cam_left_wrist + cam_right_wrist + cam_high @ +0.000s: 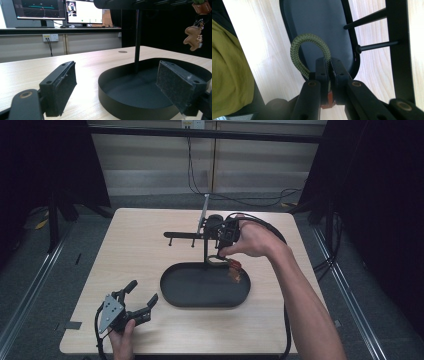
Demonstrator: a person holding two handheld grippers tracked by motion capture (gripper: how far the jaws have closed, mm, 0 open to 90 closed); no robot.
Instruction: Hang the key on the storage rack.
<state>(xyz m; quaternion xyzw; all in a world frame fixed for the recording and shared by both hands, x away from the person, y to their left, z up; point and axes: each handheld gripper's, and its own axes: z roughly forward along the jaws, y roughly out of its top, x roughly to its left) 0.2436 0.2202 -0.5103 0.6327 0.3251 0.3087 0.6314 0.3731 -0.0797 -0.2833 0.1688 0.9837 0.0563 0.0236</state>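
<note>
Above the black tray [177,296] | your right tool [329,65] is clamped on the green cord loop [298,53], holding the brown charm [234,271] beside the stand's pegs [372,46], probably for hanging | your left tool [141,301] rests wide apart, empty, on the counter [135,245].

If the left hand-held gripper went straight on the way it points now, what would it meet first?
Probably the near wall of the black oval tray, lying just ahead between the open jaws of the left hand-held gripper. Behind it rises the stand's post. Depth is hard to judge.
</note>
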